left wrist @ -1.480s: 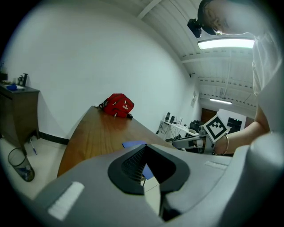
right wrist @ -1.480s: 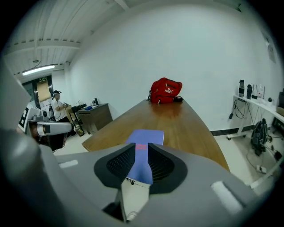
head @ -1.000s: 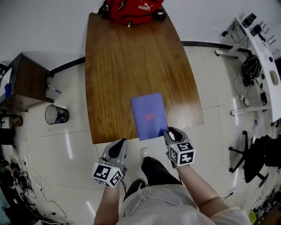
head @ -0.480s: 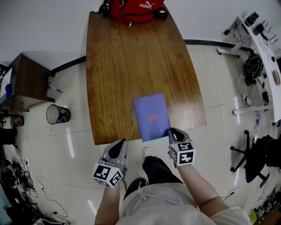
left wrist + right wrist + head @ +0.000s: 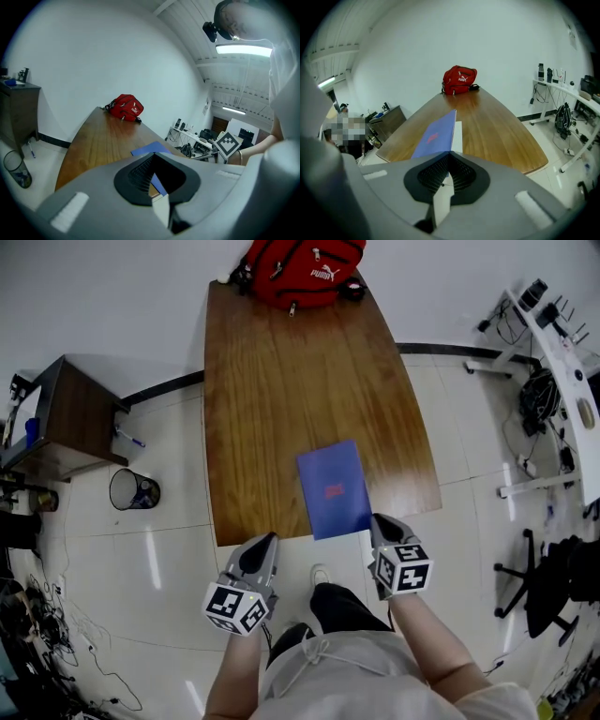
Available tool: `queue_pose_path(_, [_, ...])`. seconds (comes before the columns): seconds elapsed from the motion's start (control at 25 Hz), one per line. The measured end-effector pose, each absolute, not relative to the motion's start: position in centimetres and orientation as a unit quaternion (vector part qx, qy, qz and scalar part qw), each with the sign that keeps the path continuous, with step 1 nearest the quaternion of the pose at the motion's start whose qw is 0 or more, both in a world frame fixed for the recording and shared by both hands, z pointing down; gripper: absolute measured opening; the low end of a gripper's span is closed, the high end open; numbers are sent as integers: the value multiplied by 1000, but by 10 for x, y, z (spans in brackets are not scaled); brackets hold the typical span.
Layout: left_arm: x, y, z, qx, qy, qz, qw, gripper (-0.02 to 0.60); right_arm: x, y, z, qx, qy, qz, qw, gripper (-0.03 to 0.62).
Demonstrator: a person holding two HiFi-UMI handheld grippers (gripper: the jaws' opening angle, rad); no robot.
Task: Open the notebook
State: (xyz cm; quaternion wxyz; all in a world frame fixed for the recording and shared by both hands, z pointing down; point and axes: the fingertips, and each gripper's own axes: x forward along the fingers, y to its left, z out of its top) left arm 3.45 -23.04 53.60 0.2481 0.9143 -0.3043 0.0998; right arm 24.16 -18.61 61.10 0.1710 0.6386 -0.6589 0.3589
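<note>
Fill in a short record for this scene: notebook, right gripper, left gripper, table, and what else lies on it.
notebook: blue, at table's near edge; cover partly raised, white page showing
right gripper: shut on the cover's near corner
left gripper: shut, empty, by the near edge
table: wooden
also on table: red Puma bag, far end

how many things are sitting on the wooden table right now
2 on the wooden table: a red bag at its far end, a blue notebook at its near edge. Something small may hide beside the bag.
</note>
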Motion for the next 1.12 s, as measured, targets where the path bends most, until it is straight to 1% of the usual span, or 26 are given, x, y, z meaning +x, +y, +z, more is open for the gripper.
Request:
queue_pose_path(0.24, [13,-218,511,918,-309,79,234,5,198,-188,548,627,-701,314,132,9])
queue_pose_path(0.44, [-27,-209,498,910,-335,62,236,5,132,-196,513,593,-747,273,125,11])
queue_pose_path(0.56, [-53,-209,497,904,-352,63,234,5,92,-206,506,566,-771,275,104,14])
queue_pose_path(0.76, [-95,-206,506,887,-388,61,244,5,39,-213,518,526,-792,299,77,23])
queue_pose_path(0.84, [-108,-206,514,880,-401,64,248,5,20,-214,532,497,-804,316,78,48])
queue_pose_path(0.92, [-119,-204,528,872,-411,72,256,5,6,-213,553,468,-811,341,87,91])
queue_pose_path(0.96, [-124,-203,536,867,-416,78,262,5,1,-213,564,458,-811,351,94,101])
queue_pose_path(1.12, [-140,-198,562,853,-433,90,279,5,-15,-211,607,431,-812,361,154,112])
